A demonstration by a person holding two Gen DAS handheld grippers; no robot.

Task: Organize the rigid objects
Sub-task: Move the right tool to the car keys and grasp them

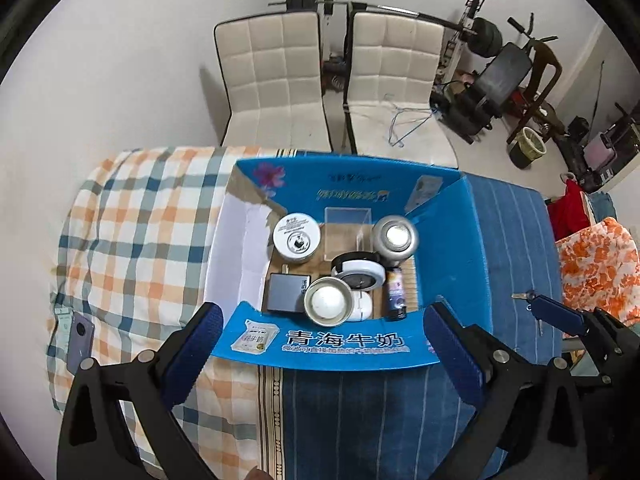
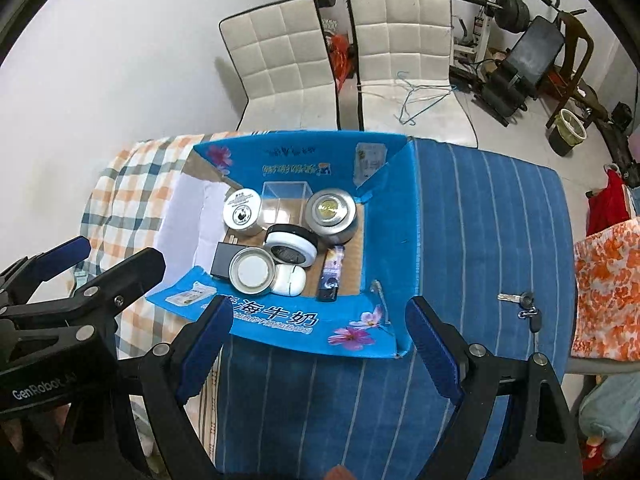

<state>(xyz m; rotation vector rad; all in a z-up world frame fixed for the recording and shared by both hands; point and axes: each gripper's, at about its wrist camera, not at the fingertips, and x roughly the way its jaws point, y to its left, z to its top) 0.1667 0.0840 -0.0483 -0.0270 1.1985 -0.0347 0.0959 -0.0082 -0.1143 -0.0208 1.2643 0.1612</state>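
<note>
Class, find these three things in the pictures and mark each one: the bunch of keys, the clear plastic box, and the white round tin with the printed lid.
bunch of keys (image 2: 524,304), right wrist view, on the key ring.
clear plastic box (image 1: 345,229), left wrist view, on its open middle.
white round tin (image 1: 296,235), left wrist view, on the printed lid.

Even indoor light, fisheye-warped edges

Open-topped blue box packed with tins, bare striped cloth around the keys.
</note>
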